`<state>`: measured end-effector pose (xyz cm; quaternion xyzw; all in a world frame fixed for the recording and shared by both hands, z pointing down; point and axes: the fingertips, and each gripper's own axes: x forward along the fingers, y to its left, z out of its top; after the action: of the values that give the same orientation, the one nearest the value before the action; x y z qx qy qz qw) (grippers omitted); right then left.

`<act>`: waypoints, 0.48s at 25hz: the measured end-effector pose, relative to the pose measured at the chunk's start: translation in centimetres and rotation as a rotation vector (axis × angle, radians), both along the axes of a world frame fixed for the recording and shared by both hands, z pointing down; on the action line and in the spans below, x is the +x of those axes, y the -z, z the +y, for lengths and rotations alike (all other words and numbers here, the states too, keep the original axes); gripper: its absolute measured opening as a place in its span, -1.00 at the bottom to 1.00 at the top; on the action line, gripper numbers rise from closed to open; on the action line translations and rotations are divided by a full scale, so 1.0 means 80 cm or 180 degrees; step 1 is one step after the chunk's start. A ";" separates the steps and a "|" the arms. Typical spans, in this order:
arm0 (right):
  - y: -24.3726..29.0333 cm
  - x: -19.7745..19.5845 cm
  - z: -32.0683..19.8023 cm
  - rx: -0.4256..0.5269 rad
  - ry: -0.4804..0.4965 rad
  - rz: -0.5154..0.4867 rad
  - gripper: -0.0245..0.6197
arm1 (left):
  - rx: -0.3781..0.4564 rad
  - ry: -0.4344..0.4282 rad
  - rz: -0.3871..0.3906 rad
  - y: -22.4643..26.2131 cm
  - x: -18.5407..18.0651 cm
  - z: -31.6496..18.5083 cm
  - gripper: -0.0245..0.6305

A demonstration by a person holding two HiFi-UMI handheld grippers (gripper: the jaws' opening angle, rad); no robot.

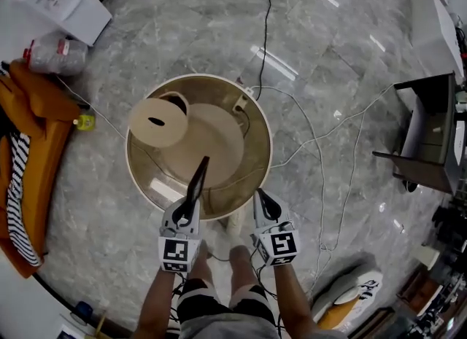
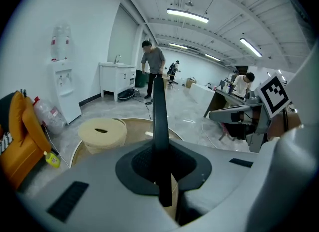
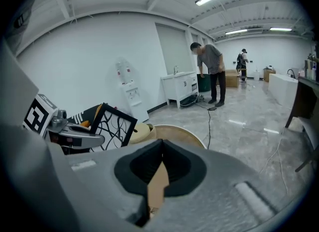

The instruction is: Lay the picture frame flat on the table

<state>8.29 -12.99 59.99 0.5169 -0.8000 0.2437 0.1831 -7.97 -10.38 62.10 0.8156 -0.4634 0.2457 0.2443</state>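
Starting at the left, we see a round beige container (image 1: 158,121) standing on the round table (image 1: 252,130). Our left gripper (image 1: 191,210) is clenched on one edge of the picture frame (image 1: 201,178), held upright and edge-on over the table's near side. We judge the frame light, stiff and probably glazed, so fragile. It is best gripped by its rim, never its face. Just beside it, our right gripper (image 1: 264,200) has its jaws pressed together on nothing.
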 end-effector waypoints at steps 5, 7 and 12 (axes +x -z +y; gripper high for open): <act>-0.056 0.001 -0.002 -0.0135 -0.0052 -0.0019 -0.93 | -0.0130 -0.0030 0.0023 -0.051 0.003 -0.003 -0.78; -0.078 -0.002 0.000 -0.0188 -0.0049 -0.0029 -0.93 | -0.0193 -0.0016 0.0037 -0.073 0.001 -0.003 -0.78; -0.132 -0.001 0.005 -0.0320 -0.0042 -0.0044 -0.93 | -0.0342 -0.0079 0.0048 -0.130 0.012 0.002 -0.78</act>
<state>8.18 -12.62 70.58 0.5106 -0.7845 0.2882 0.2017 -7.04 -10.21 72.53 0.8088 -0.4376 0.2671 0.2881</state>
